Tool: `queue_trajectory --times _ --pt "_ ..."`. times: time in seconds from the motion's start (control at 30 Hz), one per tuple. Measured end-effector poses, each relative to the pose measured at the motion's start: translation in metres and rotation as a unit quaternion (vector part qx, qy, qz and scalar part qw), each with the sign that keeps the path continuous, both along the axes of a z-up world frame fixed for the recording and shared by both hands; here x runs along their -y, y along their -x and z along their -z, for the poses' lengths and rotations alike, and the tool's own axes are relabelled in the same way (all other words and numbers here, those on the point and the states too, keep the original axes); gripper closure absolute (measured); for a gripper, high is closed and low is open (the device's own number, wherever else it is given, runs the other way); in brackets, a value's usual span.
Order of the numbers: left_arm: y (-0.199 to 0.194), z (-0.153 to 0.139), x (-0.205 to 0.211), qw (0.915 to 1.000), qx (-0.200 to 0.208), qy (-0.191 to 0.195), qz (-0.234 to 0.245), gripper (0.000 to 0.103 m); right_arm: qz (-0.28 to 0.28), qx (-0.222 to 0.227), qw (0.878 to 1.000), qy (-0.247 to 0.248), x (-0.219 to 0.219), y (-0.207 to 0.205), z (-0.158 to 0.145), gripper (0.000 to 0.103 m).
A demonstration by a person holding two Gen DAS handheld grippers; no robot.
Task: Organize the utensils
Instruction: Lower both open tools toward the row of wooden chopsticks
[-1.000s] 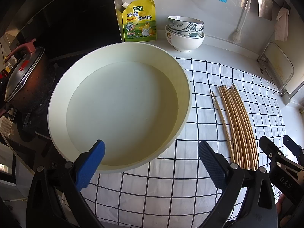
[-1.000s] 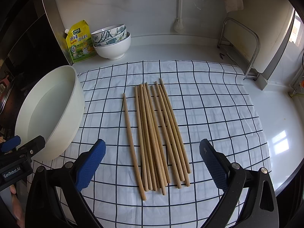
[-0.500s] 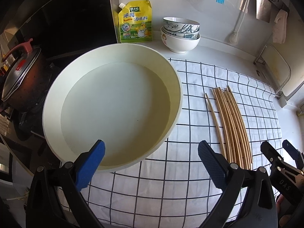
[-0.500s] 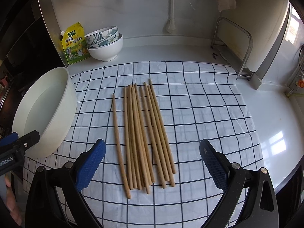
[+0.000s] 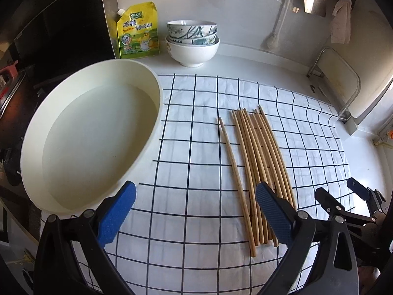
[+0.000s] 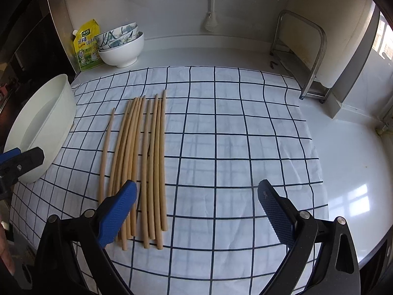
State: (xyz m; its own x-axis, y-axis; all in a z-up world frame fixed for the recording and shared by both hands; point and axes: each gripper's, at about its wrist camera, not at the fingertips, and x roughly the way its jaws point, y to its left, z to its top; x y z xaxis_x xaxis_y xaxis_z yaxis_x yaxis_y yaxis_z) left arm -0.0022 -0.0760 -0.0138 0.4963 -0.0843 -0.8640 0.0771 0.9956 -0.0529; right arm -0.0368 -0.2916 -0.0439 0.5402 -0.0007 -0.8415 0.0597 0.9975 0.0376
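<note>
Several wooden chopsticks (image 5: 258, 157) lie side by side on a white cloth with a dark grid (image 5: 196, 147); one chopstick (image 5: 233, 164) lies a little apart on the left. They also show in the right wrist view (image 6: 145, 157). My left gripper (image 5: 195, 206) is open and empty above the cloth, between the basin and the chopsticks. My right gripper (image 6: 196, 204) is open and empty, its left finger over the near ends of the chopsticks; it also shows in the left wrist view (image 5: 343, 194).
A large cream basin (image 5: 86, 142) holding water sits at the cloth's left edge. Stacked bowls (image 5: 192, 41) and a yellow pouch (image 5: 137, 32) stand at the back wall. A metal rack (image 6: 302, 56) stands at the right. A stove with a pot is at far left.
Both grippers have shifted right. The basin now lies further left in the left wrist view and the chopsticks sit left of centre in the right wrist view. Nothing on the cloth has moved.
</note>
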Motion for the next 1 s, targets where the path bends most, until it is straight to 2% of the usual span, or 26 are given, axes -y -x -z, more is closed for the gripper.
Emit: queue_trajectory --times 0.2,0.47,0.7,1.0 --pt "-0.002 0.033 0.009 0.9995 -0.022 0.002 -0.021 0.007 -0.024 -0.018 1.0 0.0 0.006 -0.022 0.024 0.009" --pt "-0.014 0.052 0.021 0.9989 -0.021 -0.021 -0.037 0.007 -0.037 -0.035 0.999 0.003 0.008 -0.048 0.048 0.009" --pt "-0.022 0.066 0.021 0.9982 -0.037 -0.007 -0.048 0.007 -0.052 -0.03 0.998 0.011 0.005 -0.057 0.054 0.009" --pt "-0.023 0.076 0.022 0.997 -0.051 -0.011 -0.056 0.006 -0.07 -0.037 0.996 0.03 -0.001 -0.057 0.058 0.009"
